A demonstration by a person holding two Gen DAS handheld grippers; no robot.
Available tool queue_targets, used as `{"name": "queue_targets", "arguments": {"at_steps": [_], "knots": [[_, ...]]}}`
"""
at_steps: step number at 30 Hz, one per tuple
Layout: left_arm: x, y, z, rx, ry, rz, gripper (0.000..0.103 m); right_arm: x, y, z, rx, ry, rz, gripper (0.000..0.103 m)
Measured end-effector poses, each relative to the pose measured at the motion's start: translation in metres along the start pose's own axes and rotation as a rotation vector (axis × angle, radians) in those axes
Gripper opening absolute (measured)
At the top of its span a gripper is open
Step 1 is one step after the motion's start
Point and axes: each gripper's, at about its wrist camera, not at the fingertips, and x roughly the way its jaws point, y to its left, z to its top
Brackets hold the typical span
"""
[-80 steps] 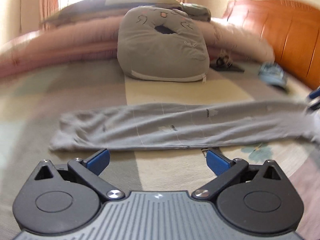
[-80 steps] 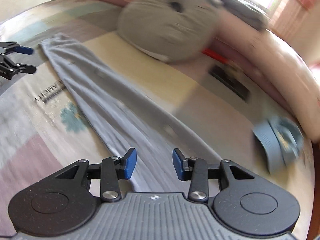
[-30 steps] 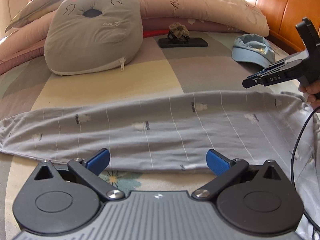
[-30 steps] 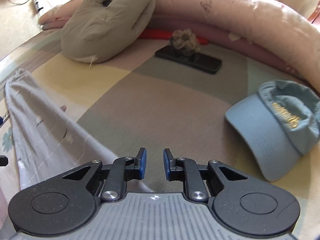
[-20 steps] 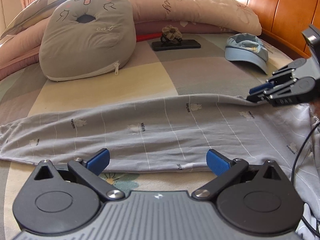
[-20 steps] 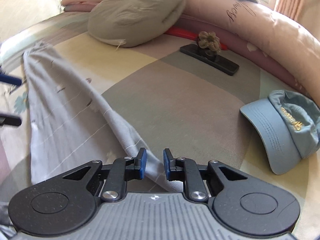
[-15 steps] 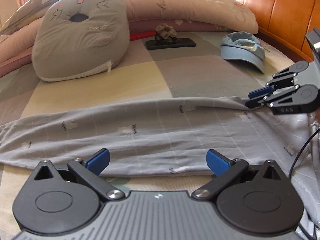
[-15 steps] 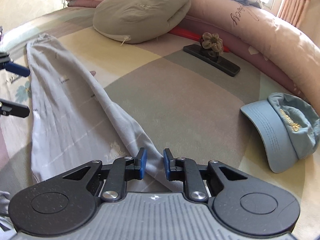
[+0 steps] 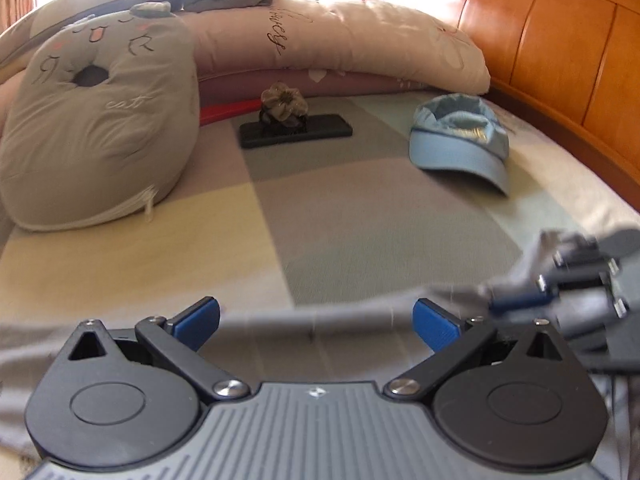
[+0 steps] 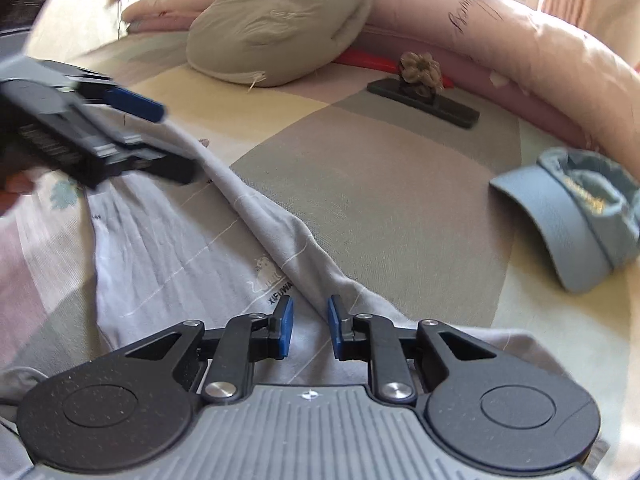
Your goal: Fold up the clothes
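A long grey garment (image 10: 168, 248) with small prints lies across the patchwork bedsheet (image 10: 380, 184). A taut ridge of its cloth runs from the upper left straight into the narrow gap of my right gripper (image 10: 310, 330), which is shut on that fold. In the left wrist view the same garment (image 9: 312, 344) passes under my left gripper (image 9: 318, 316), whose jaws stand wide open above the cloth's far edge without touching it. The right gripper (image 9: 496, 296) shows blurred just to its right. From the right wrist, the left gripper (image 10: 176, 144) hovers over the garment at upper left.
A grey cat cushion (image 9: 100, 120) sits at the back left, with a dark phone (image 9: 296, 130) carrying a fabric flower beside it. A light blue cap (image 9: 460, 144) lies to the right. Pink pillows (image 9: 360, 40) and a wooden headboard (image 9: 540, 40) close the far side.
My left gripper has slid along and over the garment toward the right gripper, which is now close beside it. The right gripper keeps its narrow gap, and the cloth ridge has drawn tighter.
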Motion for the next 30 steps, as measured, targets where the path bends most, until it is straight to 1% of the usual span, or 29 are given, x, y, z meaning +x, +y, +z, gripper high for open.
{"name": "queue_targets", "arguments": {"at_steps": [3, 5, 6, 9, 11, 15, 17, 18, 21, 23, 26, 27, 28, 30], "knots": [[0.020, 0.001, 0.001, -0.056, -0.004, 0.037, 0.102, -0.003, -0.003, -0.005, 0.043, -0.007, 0.022, 0.024], [0.034, 0.004, -0.004, -0.087, 0.029, 0.051, 0.102, -0.005, -0.007, -0.008, 0.076, -0.010, 0.041, 0.024], [0.040, 0.005, -0.008, -0.092, 0.054, 0.058, 0.102, -0.005, -0.008, -0.009, 0.091, -0.011, 0.050, 0.024], [0.037, 0.004, -0.023, -0.066, 0.035, 0.063, 0.102, -0.008, -0.014, -0.007, 0.111, -0.003, 0.078, 0.024], [0.033, 0.004, -0.026, -0.060, 0.038, 0.064, 0.102, -0.015, -0.017, -0.003, 0.092, -0.008, 0.100, 0.024], [0.029, 0.004, -0.028, -0.057, 0.040, 0.065, 0.102, -0.024, -0.037, 0.020, 0.065, -0.087, 0.132, 0.026], [0.030, 0.004, -0.028, -0.059, 0.043, 0.066, 0.102, -0.026, -0.048, 0.032, 0.055, -0.125, 0.152, 0.031], [0.030, 0.005, -0.028, -0.060, 0.043, 0.065, 0.102, -0.021, -0.053, 0.037, 0.047, -0.128, 0.183, 0.031], [0.026, 0.005, -0.030, -0.061, 0.047, 0.058, 0.102, 0.000, -0.054, 0.046, -0.022, -0.087, 0.268, 0.032], [0.023, 0.006, -0.032, -0.055, 0.049, 0.056, 0.102, 0.017, -0.050, 0.049, -0.076, -0.045, 0.283, 0.032], [0.012, 0.009, -0.037, -0.055, 0.058, 0.057, 0.102, 0.035, -0.053, 0.052, -0.091, -0.009, 0.310, 0.032], [0.009, 0.010, -0.039, -0.057, 0.064, 0.059, 0.102, 0.035, -0.053, 0.052, -0.094, -0.016, 0.317, 0.030], [0.006, 0.011, -0.042, -0.060, 0.068, 0.058, 0.102, 0.031, -0.051, 0.053, -0.107, -0.032, 0.320, 0.022], [-0.001, 0.014, -0.048, -0.066, 0.075, 0.053, 0.102, 0.024, -0.046, 0.053, -0.147, -0.061, 0.313, 0.015]]}}
